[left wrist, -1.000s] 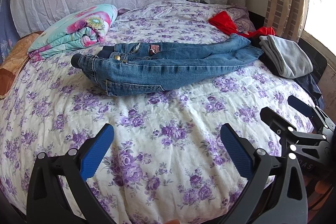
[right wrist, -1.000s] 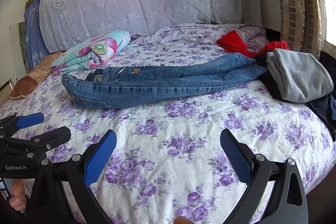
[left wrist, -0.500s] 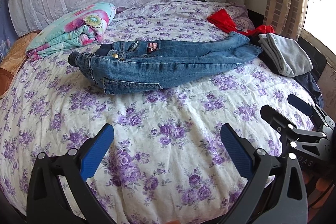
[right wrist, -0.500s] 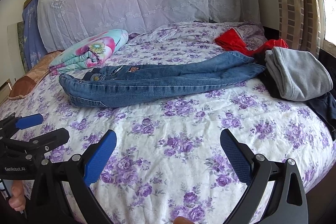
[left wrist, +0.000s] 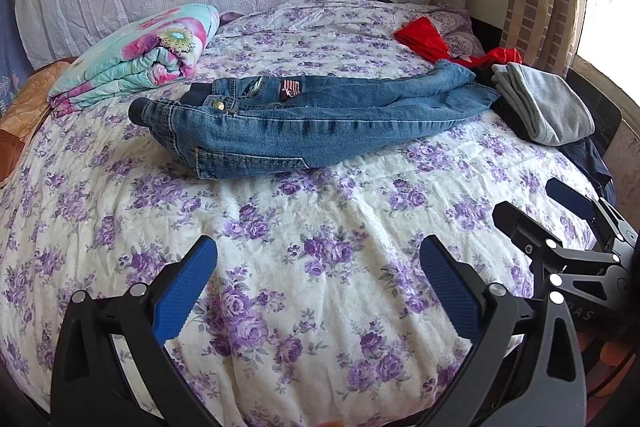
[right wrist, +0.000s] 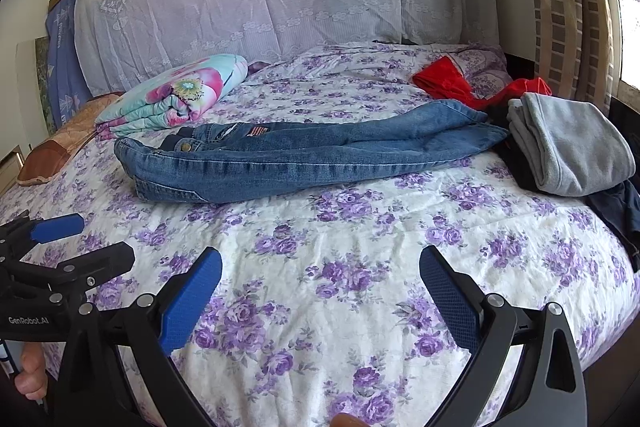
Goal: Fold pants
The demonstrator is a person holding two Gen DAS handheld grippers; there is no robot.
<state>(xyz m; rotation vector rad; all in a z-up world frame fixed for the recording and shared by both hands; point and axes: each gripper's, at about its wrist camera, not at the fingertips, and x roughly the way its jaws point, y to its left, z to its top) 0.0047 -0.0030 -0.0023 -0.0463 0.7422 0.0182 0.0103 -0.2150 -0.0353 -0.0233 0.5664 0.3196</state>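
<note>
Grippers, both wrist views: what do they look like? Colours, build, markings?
Both alike: the left gripper and right gripper have black angular plastic frames with silver screw heads and two fingers faced with ribbed blue pads. White lettering "GenRobot.AI" marks the left gripper's side in the right wrist view. No cables or sleeves show.

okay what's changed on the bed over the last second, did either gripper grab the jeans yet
No grab yet. Both views have shifted slightly, with the jeans sitting a bit lower in frame. The left gripper and right gripper stay open and empty; the jeans lie as before on the bedspread.
</note>
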